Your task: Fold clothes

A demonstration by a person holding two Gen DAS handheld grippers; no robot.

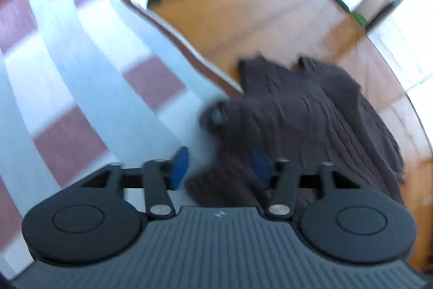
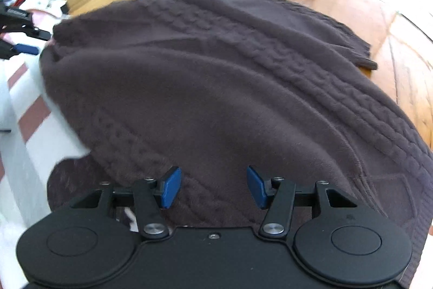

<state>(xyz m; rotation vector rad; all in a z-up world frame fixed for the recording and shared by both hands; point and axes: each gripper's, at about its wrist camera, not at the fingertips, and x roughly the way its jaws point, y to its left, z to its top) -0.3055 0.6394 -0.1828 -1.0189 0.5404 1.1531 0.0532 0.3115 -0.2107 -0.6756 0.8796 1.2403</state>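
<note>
Dark brown cable-knit sweater [image 2: 216, 88] fills the frame centre, spread rumpled; right gripper [image 2: 213, 187] and left gripper [image 1: 219, 167] gape, empty.

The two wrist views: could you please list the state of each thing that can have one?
brown knit sweater: spread out, partly on the checked cloth, partly on the wooden floor.
checked cloth: laid flat.
left gripper: open, holding nothing.
right gripper: open above the sweater, not gripping.
</note>
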